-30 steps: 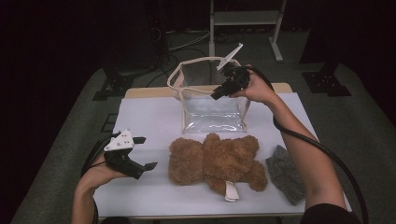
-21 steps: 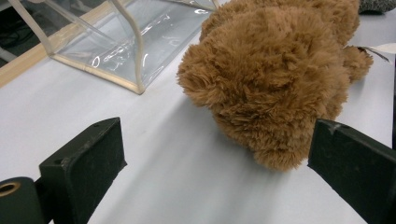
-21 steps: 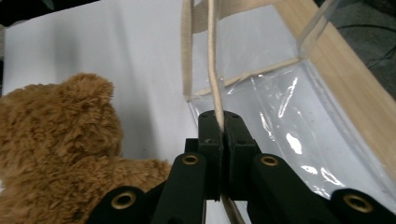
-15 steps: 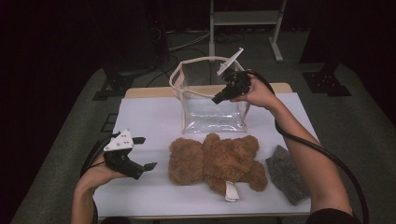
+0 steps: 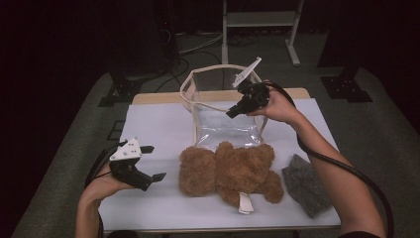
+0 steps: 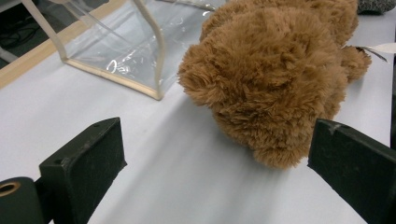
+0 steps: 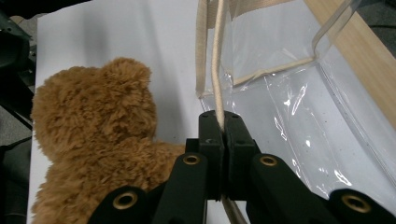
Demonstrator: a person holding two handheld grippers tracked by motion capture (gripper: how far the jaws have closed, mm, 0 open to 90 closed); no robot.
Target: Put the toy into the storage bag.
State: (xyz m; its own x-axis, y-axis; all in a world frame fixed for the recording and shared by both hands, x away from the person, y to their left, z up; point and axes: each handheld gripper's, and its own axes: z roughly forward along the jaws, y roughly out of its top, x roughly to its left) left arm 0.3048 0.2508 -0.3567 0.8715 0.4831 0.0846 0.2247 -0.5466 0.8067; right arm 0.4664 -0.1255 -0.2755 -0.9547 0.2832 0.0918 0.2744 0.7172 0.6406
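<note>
A clear plastic bag [image 5: 225, 124] with beige trim stands open at the table's middle back. My right gripper [image 5: 232, 113] is shut on its near right rim; the beige rim strip [image 7: 217, 56] runs up from between the closed jaws of the right gripper [image 7: 219, 123]. A brown teddy bear [image 5: 228, 168] lies just in front of the bag. My left gripper [image 5: 152, 162] rests low at the left, open, pointing at the bear's head [image 6: 271, 79]; nothing lies between the jaws of the left gripper [image 6: 217, 140].
A grey knitted cloth [image 5: 307, 186] lies at the table's front right, beside the bear. The white table cover [image 5: 158, 124] is bare to the left of the bag. A white tag [image 5: 244, 203] sticks out from the bear toward the front edge.
My right gripper has shifted slightly down and toward the near side with the bag's rim in it. The left gripper and the bear have not moved.
</note>
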